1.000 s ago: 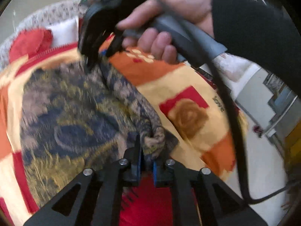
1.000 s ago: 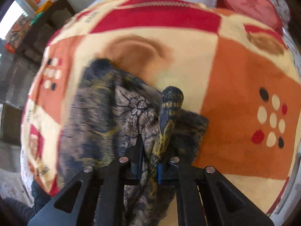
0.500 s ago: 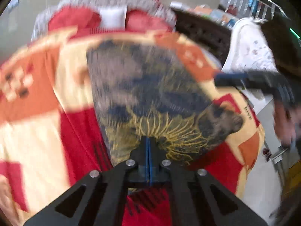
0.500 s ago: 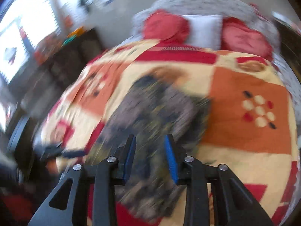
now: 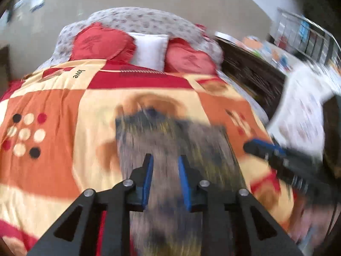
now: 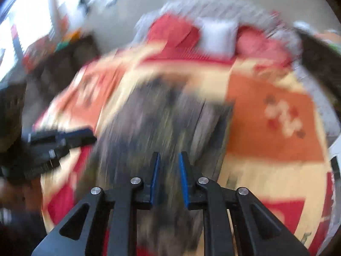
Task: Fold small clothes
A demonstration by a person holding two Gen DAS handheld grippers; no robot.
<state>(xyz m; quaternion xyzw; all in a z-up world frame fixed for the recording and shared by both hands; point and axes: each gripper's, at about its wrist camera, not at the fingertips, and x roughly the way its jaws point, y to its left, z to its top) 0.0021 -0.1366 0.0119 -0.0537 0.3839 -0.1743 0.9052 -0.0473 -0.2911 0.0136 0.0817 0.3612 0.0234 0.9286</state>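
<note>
A small dark patterned garment [image 5: 170, 145], blue, grey and yellow, lies spread on the patchwork bedspread [image 5: 53, 111]; it is motion-blurred. My left gripper [image 5: 165, 160] is open and empty, raised above the garment's near part. My right gripper [image 6: 169, 157] is open and empty too, above the same garment [image 6: 166, 117] in the right wrist view. Each gripper shows in the other's view: the right one [image 5: 266, 149] beside the garment's right edge, the left one [image 6: 70, 136] beside its left edge.
Red cushions [image 5: 102, 42] and a white pillow [image 5: 149, 47] lie at the head of the bed. A dark cabinet [image 5: 251, 72] stands right of the bed, with a white patterned cloth [image 5: 302, 106] nearer. Dark furniture [image 6: 70, 53] stands left of the bed.
Both grippers held bunched parts of the garment a second ago. They have let go, opened and pulled up and back. The garment now lies flat.
</note>
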